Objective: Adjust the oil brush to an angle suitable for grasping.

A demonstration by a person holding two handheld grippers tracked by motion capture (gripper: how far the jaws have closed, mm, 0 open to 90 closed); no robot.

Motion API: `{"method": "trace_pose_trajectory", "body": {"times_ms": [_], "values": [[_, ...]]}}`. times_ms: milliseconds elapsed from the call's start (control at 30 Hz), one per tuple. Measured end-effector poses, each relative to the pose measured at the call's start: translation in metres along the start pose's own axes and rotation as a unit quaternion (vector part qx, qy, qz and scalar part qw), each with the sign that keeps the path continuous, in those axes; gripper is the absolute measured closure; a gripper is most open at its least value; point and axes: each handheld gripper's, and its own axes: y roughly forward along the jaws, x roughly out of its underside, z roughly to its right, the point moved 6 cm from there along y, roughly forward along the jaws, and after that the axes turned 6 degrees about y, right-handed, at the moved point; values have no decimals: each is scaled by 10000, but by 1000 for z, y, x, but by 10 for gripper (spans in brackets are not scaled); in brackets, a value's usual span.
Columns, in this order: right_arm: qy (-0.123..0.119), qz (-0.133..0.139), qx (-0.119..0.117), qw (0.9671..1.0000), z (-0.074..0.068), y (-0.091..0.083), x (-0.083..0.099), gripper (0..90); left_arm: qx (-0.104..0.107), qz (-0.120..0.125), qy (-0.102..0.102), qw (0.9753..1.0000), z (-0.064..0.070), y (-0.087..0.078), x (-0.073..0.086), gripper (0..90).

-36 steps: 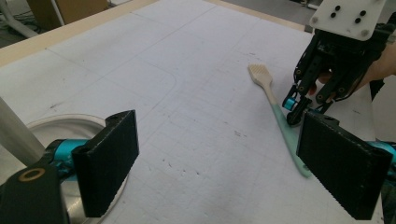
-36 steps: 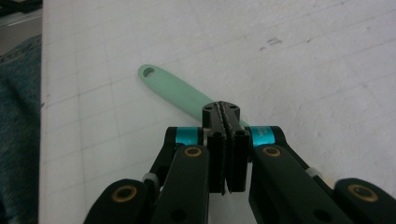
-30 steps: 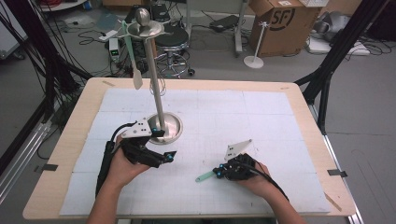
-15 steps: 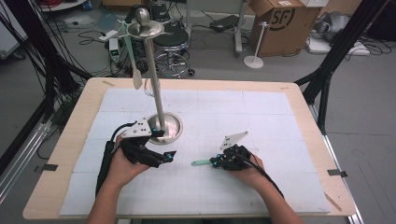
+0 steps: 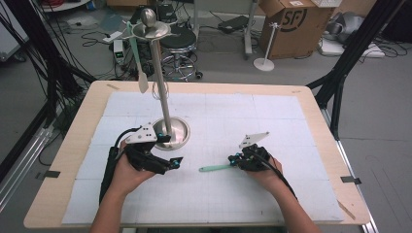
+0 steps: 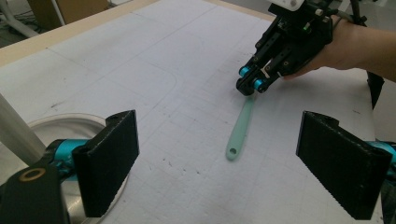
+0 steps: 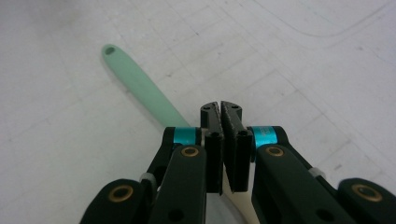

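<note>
Spatula: we log a slim mint-green spatula (image 5: 216,168) with a pale, cream-coloured blade end, lying flat on the white gridded mat (image 5: 291,121), near-centre of the table (image 5: 73,145).
Position: its handle points left, toward the left gripper (image 5: 175,161); the hang hole at the handle tip shows in both gripper views (image 6: 232,151).
Right gripper: we see the right gripper (image 5: 234,160) with jaws pressed together on the blade end (image 7: 219,112); the green handle runs out beyond its tips.
Left gripper: jaws spread wide, nothing between them, low over the mat just beside the base of the metal stand (image 5: 172,131).
Stand: upright pole with a top disc; another pale utensil (image 5: 139,63) hangs from it, far left.
Handling, our judgement: light, thin, probably a flexible silicone or plastic; handle may droop or swing when lifted by one end.
Surface: looks smooth, so it could pivot in a narrow pinch.
Where to hold: we would take the handle near the hole with the free gripper, leaving the hole itself free for hanging.
</note>
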Motion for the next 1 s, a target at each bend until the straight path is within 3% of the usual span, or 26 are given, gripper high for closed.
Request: {"method": "trace_pose_trajectory", "body": {"times_ms": [100, 300, 433, 533, 1000], "values": [[14, -132, 136, 9998, 6, 0, 4, 888, 3, 33, -17, 10000, 0, 0, 0, 137], [97, -138, 209, 9996, 13, -11, 12, 897, 12, 13, -26, 10000, 0, 0, 1, 138], [256, -92, 145, 9995, 16, -20, 19, 898, 20, 11, -5, 10000, 0, 1, 1, 138], [242, -107, 138, 9996, 15, -23, 22, 899, 22, 4, -3, 10000, 0, 2, 1, 138], [239, -210, 251, 9992, 17, -18, 22, 899, 19, 23, -3, 10000, 1, 1, 0, 138]]}}
